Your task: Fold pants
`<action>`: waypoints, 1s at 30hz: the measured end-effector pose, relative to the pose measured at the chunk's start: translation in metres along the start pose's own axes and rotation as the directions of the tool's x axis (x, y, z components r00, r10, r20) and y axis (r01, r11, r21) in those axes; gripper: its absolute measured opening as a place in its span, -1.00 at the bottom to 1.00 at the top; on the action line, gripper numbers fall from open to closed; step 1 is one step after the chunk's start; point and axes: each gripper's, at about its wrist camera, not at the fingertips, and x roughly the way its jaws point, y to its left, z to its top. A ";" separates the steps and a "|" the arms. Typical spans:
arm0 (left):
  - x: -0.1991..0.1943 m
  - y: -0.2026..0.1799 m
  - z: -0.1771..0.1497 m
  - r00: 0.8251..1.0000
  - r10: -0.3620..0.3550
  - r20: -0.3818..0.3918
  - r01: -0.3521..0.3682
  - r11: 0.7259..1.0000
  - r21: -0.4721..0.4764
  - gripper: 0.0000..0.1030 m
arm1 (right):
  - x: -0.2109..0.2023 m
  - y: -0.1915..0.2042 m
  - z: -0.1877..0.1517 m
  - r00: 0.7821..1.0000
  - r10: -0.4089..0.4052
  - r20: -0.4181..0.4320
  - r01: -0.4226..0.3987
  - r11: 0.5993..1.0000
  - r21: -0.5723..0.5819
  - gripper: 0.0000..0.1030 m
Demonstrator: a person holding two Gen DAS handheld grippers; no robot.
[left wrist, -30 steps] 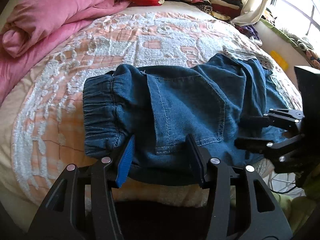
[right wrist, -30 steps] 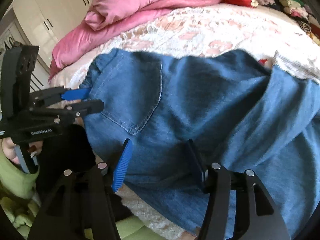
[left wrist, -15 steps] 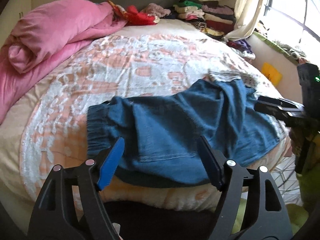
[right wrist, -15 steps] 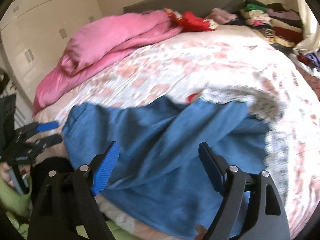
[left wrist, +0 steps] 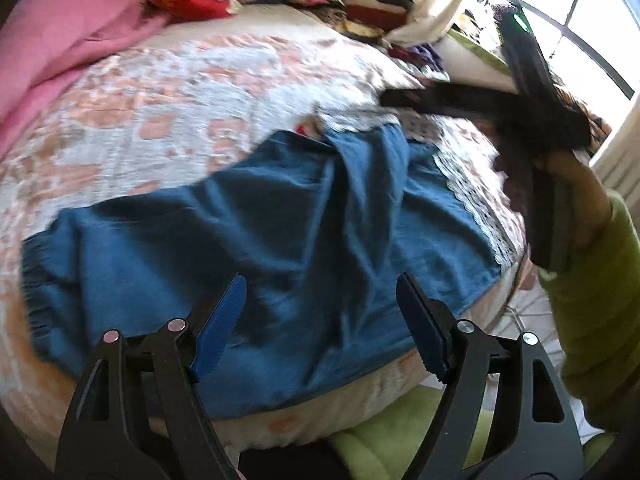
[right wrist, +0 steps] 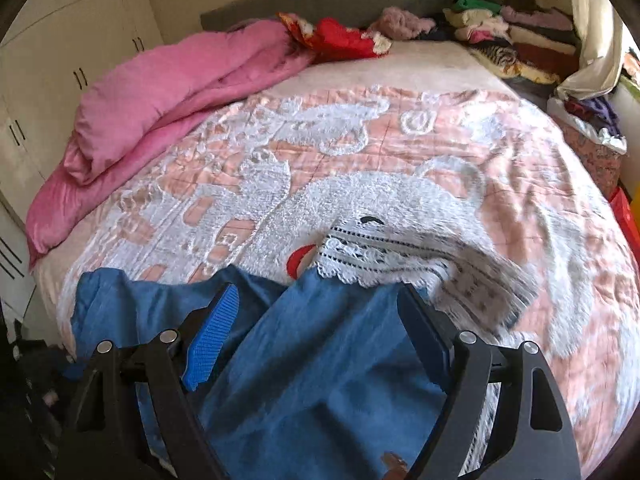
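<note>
The blue denim pants (left wrist: 280, 240) lie rumpled across the near edge of the bed, with the elastic waistband (left wrist: 36, 280) at the left and a raised crease down the middle. My left gripper (left wrist: 320, 284) hovers open just short of them, with nothing between its blue pads. In the right wrist view the pants (right wrist: 320, 380) fill the space under my right gripper (right wrist: 318, 296), which is open and holds nothing. From the left wrist view the right gripper (left wrist: 404, 100) shows blurred at the upper right, held by a hand in a green sleeve (left wrist: 600, 320).
A white lace cloth (right wrist: 400, 256) lies beside the pants on the pink-and-white bedspread (right wrist: 400, 140). A pink duvet (right wrist: 180, 92) is bunched along the left. A red garment (right wrist: 340, 40) and stacked clothes (right wrist: 512, 32) sit at the headboard. Wardrobe doors (right wrist: 60, 40) stand left.
Both grippers have opened wider and drawn back from the pants, which now lie loose on the bed. The right gripper has risen and swung away to the right.
</note>
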 end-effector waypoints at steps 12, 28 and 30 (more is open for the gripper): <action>0.068 -0.016 0.026 0.992 -0.098 -0.078 0.098 0.995 0.002 -0.15 | 0.093 0.003 0.037 0.983 -0.111 -0.148 0.109 0.994 -0.025 0.56; 0.064 -0.025 0.001 0.994 -0.094 -0.047 0.098 0.991 0.095 -0.52 | 0.076 -0.032 0.034 0.993 -0.117 -0.028 0.118 0.993 0.019 -0.82; 0.059 -0.021 -0.001 0.994 -0.098 -0.043 0.102 0.991 0.088 -0.43 | 0.052 -0.040 0.029 0.995 -0.103 0.005 0.103 0.993 0.057 -0.82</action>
